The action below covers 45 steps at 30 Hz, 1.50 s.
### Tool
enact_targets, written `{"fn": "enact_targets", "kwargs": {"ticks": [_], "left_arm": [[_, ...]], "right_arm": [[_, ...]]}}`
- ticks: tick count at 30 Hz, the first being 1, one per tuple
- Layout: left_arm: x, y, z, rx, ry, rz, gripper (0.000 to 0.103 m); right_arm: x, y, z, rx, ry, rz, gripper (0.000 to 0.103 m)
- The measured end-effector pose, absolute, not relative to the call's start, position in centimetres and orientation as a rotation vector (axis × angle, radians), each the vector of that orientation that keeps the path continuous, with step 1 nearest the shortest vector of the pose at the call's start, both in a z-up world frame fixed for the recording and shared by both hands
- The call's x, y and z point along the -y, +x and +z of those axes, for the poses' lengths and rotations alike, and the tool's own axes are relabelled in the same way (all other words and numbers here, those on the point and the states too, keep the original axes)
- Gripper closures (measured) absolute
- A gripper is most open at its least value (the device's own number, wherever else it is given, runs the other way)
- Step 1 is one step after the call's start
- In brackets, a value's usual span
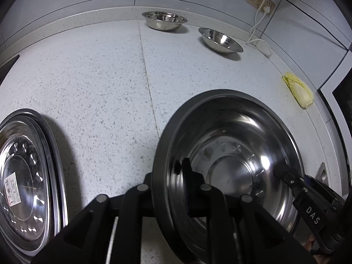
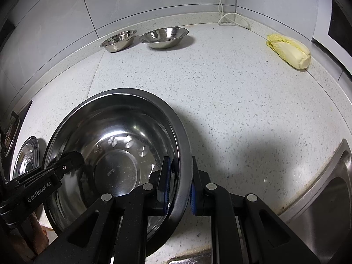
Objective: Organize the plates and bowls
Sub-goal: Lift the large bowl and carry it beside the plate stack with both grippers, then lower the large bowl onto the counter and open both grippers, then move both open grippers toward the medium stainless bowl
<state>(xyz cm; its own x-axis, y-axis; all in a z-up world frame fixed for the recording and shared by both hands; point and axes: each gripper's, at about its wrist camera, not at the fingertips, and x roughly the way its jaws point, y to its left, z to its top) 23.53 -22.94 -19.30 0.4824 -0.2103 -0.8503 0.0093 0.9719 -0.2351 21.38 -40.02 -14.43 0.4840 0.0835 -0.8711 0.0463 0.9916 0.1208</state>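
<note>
Looking through the left wrist view: left gripper is straddling the near-left rim of the large steel bowl, one finger inside, one outside; jaws are sitting slightly spread and I cannot tell whether the pads are biting. Bowl is sitting on the speckled countertop, plate stack just to its left, two small bowls well apart by the back wall, cabbage off right. Right wrist view: right gripper is pinching the opposite rim, blue pads pressed on the wall either side. Sink is lying close on the right. Risk, as I judge it: if the left side is loosening while the right is clamping, any lift is tilting the bowl on one grip, and the slick steel rim could be slipping out and clanging down.
</note>
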Motion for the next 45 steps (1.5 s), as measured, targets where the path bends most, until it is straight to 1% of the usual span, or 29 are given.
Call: {"fn": "enact_targets", "kwargs": {"ticks": [2, 5, 10, 13, 15, 17, 26, 36, 45], "left_arm": [[22.8, 23.6, -19.3, -1.063, -0.218, -0.141, 0.08], [22.5, 23.7, -19.2, -1.068, -0.223, -0.143, 0.076], [21.5, 23.7, -19.1, -1.079, -0.246, -0.135, 0.074], [21.1, 23.6, -19.0, -1.083, -0.251, -0.14, 0.073], [20.9, 23.5, -19.0, -1.082, -0.251, -0.143, 0.072], [20.6, 23.4, -18.8, -1.077, -0.247, -0.143, 0.071], [18.6, 23.2, -17.3, -1.044, -0.255, -0.118, 0.07], [19.5, 23.5, -17.3, -1.055, -0.276, -0.16, 0.07], [19.0, 23.3, -16.4, -1.008, -0.268, -0.141, 0.07]], "right_arm": [[40.1, 21.5, -14.4, -1.066, 0.135, 0.023, 0.089], [40.2, 21.5, -14.3, -1.066, 0.136, 0.022, 0.089], [40.7, 21.3, -13.3, -1.04, 0.149, 0.016, 0.089], [40.8, 21.3, -12.6, -1.022, 0.13, -0.002, 0.082], [40.9, 21.2, -12.0, -1.006, 0.122, -0.013, 0.072], [41.2, 21.2, -11.4, -0.991, 0.118, -0.022, 0.066], [43.0, 22.8, -7.5, -0.901, 0.09, -0.068, 0.055], [42.5, 24.1, -6.8, -0.885, 0.082, -0.047, 0.054], [42.5, 24.0, -6.6, -0.876, 0.08, -0.046, 0.054]]}}
